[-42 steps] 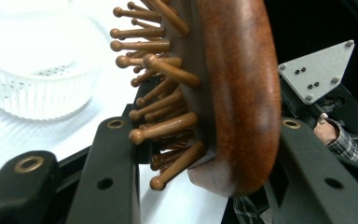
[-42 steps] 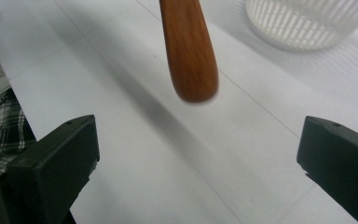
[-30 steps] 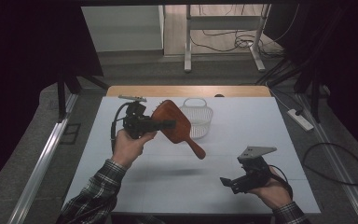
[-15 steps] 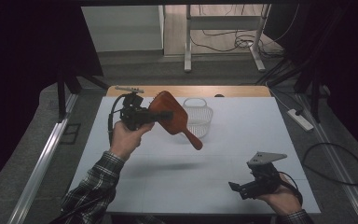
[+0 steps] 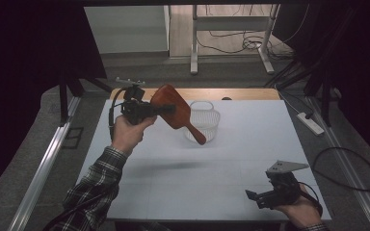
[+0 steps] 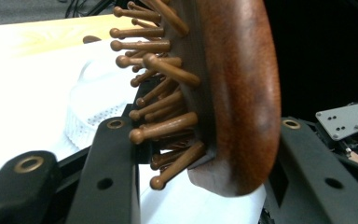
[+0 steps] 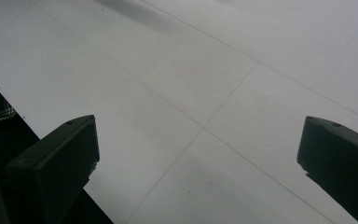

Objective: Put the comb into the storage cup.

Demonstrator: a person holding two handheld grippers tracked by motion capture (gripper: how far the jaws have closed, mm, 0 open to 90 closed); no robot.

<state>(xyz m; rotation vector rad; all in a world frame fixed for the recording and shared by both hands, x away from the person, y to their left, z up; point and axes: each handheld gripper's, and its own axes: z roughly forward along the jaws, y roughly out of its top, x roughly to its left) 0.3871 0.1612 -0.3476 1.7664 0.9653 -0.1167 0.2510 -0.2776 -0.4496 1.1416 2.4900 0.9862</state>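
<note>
So starting at the left of the high view: a plaid sleeve [image 5: 94,190] comes up from the bottom edge, and that hand has the left gripper [image 5: 161,110] lifted well above the table [image 5: 183,192], upper left of center in the frame. Its jaws are clenched on a wooden hairbrush [image 5: 173,108], gripping the paddle head across its thickness. The head sits up near the far wooden edge of the table in the picture, and the handle slants down and to the right, hanging in the air.

The left gripper view is the close-up of that grip. One black jaw sits on the bristle side at lower left, the other on the smooth rounded back at lower right, and the brush [image 6: 233,93] stands between them with its round-tipped wooden pins [image 6: 163,128] sticking out to the left.

Just right of the brush in the high view, about center frame, there's a little white mesh basket [image 5: 207,115] sitting on the table. The tip of the brush handle overlaps its front rim in the picture, but I can't tell whether they actually touch.

Far lower right of the high view is the right gripper [image 5: 251,197], held low near the table's near edge, well apart from the brush and basket. Its jaws are released, spread wide with just bare white tabletop [image 7: 205,93] between them in the right gripper view.
</note>
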